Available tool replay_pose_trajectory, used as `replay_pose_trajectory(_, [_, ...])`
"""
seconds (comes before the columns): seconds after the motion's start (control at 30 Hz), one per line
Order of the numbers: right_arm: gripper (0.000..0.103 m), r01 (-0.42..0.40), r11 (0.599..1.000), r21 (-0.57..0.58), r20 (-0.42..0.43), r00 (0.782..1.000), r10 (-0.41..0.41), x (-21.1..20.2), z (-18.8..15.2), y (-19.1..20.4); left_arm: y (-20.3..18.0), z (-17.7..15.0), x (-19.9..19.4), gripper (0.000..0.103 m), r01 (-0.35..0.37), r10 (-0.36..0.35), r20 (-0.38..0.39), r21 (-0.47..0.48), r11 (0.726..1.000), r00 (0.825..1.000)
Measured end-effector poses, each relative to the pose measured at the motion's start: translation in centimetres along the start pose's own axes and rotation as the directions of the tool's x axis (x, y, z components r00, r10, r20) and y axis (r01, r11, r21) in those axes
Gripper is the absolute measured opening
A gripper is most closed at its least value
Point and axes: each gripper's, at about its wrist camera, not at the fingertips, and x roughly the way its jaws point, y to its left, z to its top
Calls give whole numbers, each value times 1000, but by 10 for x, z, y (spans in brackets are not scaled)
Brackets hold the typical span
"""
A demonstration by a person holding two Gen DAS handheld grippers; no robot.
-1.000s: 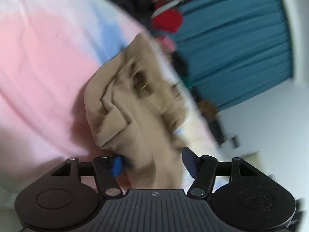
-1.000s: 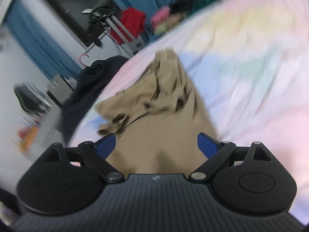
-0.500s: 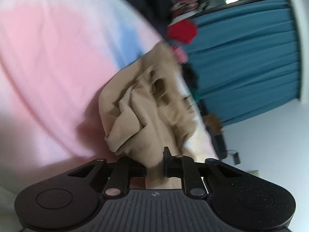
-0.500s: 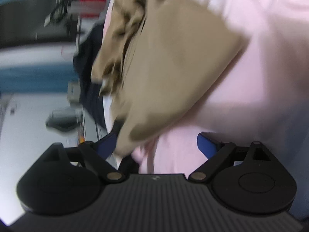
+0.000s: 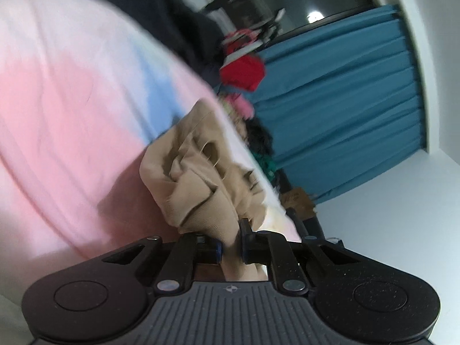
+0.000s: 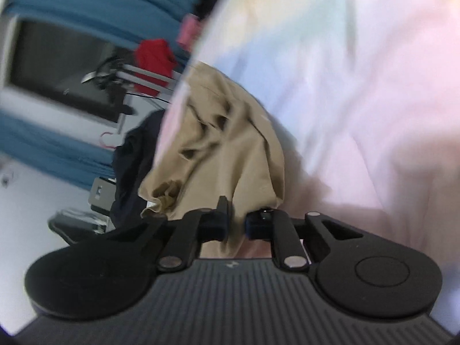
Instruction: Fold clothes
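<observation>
Tan garment (image 5: 198, 184), crumpled and bunched, lies on the bed near its edge, on a pastel bedsheet (image 5: 66, 92) with pink, blue and pale yellow patches. Fabric looks ribbed or fine-corded up close in the left wrist view; can't tell what kind of clothing it is.

Left gripper (image 5: 230, 247): jaws closed tight on a fold of the tan garment, cloth pinched between the pads and trailing down toward the gripper body. Jaws have just been closing, with the cloth between them.

Right gripper (image 6: 236, 224): jaws also clamped on the tan garment, at another part of its near edge, a narrow bunch of cloth squeezed between the pads. These jaws have just been closing too, cloth between them. Rest of the garment spreads away from the right gripper in loose wrinkles with dark creases, a frilly hem corner (image 6: 164, 198) hanging to the left of the jaws.

Both views tilted and somewhat blurred.

Beyond the bed edge: dark clothing pile (image 6: 135, 155), red garment (image 5: 243, 72) on a rack, something pink (image 5: 240, 106) beside it, teal curtain (image 5: 345, 109), dark window (image 6: 63, 66), white wall (image 5: 402, 215).
</observation>
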Motion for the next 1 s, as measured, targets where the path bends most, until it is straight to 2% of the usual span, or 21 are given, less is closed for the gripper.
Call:
replay_pose_trajectory(0.1, [12, -21, 997, -77, 52, 998, 25, -18, 4, 21, -17, 2, -23, 8, 25, -25, 40, 14, 1000, 999])
replay_pose_trajectory(0.23, [12, -59, 988, -145, 85, 994, 72, -54, 2, 48, -37, 1, -57, 6, 46, -48, 47, 25, 999, 998])
replay_pose_trajectory(0.37, [11, -67, 978, -200, 62, 995, 81, -99, -1, 65, -55, -8, -109, 6, 48, -48, 18, 34, 998, 999])
replay_pose_trajectory(0.47, [11, -36, 969, -246, 24, 999, 43, -133, -13, 71, -61, -31, -154, 6, 38, -38, 10, 13, 999, 999])
replay_pose_trajectory(0.6, [12, -18, 972, -235, 11, 1000, 22, -173, -37, 57, -60, -61, -202, 6, 21, -20, 13, -39, 999, 1000])
replay_pose_trajectory(0.67, [12, -19, 977, -212, 10, 1000, 22, -185, -45, 49, -57, -66, -209, 6, 9, -9, 9, -64, 998, 1000])
replay_pose_trajectory(0.77, [12, -27, 979, -204, 8, 1000, 30, -174, -38, 52, -64, -58, -205, 7, -7, 8, 30, -32, 999, 1000])
replay_pose_trajectory(0.9, [12, -12, 983, -185, 10, 1000, 14, -142, -18, 71, -80, -39, -174, 7, -62, 60, 83, 24, 998, 995])
replay_pose_trajectory(1.0, [12, 15, 985, -172, 22, 1000, -11, -102, 2, 87, -94, -19, -135, 7, -113, 105, 105, 80, 990, 989])
